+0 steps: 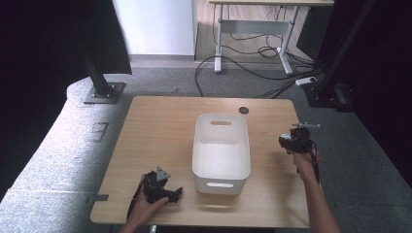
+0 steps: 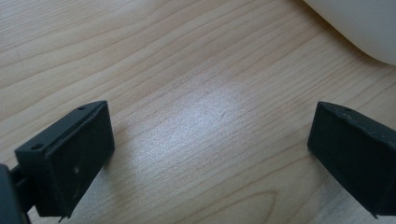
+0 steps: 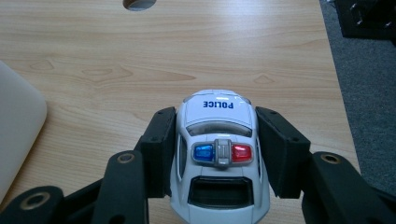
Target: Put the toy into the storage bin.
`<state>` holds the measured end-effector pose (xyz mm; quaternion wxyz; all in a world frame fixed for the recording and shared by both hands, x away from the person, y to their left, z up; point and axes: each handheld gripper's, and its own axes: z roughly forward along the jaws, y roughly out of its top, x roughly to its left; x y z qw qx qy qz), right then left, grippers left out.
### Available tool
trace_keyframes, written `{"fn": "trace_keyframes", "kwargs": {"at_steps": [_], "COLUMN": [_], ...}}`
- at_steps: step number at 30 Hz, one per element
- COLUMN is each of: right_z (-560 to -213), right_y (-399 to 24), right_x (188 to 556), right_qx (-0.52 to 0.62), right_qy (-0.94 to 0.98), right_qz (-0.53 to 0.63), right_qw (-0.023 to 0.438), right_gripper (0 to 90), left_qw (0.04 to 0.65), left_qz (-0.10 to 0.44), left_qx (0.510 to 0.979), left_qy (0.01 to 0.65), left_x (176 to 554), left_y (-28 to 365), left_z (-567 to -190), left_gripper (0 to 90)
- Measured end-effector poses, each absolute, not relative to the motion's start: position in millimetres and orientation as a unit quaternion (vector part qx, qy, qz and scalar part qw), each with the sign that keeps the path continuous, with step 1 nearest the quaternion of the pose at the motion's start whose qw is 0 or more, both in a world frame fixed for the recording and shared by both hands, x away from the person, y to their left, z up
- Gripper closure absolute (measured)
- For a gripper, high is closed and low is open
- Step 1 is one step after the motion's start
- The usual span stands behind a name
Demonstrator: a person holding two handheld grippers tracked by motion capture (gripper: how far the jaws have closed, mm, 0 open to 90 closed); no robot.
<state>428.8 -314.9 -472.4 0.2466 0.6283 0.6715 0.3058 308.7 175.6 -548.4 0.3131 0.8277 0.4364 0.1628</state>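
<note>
- Over on the right side of the table [image 1: 160, 121], the right gripper [image 3: 217, 154] had its two black jaws clamped against the flanks of a small white toy police car [image 3: 218, 158].
- From the right gripper view, the car sat squarely between the pads, roof up, with a blue and a red light on top and the word POLICE on the hood at the far end.
- Seen from the high view, that gripper [image 1: 295, 141] was held by the person's right hand [image 1: 305, 162] close to the table's right edge, well apart from the white bin [image 1: 221, 167]; the car itself was too small and dark there to make out, and whether it was lifted clear of the wood I could not say for sure.
- A rounded corner of the bin [image 3: 18, 135] showed at the left of the right gripper view, and a round hole [image 3: 139, 3] in the tabletop lay farther off.
- Near the front left corner, the left gripper [image 1: 163, 191] rested low by the table in the person's left hand [image 1: 145, 208], just beside the bin's near end.
- Its jaws stood wide apart in the left gripper view, grasping nothing, with bare wood grain [image 2: 201, 126] between them and a curve of the bin [image 2: 359, 23] at the upper right.
- The bin stood upright in the middle of the table, its inside looking bare from above.
</note>
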Motion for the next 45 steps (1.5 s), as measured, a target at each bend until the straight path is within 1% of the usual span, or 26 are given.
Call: {"fn": "trace_keyframes", "kwargs": {"at_steps": [15,28,45], "right_z": [-468,-448,-431], "right_y": [-317,-310,-293], "right_x": [415,402,400], "right_qx": [0.628,0.617,0.604], "right_qy": [0.665,0.665,0.666], "right_qz": [0.324,0.342,0.361], "right_qw": [0.240,0.246,0.248], "right_gripper": [50.1,50.1,50.0], "left_qw": [0.313,0.313,0.313], "left_qz": [0.163,0.163,0.163], "left_qx": [0.828,0.828,0.828], "left_qy": [0.436,0.436,0.436], "left_x": [309,309,309], "left_y": [176,176,176], "left_z": [-548,-548,-548], "left_gripper": [0.4,0.4,0.4]}}
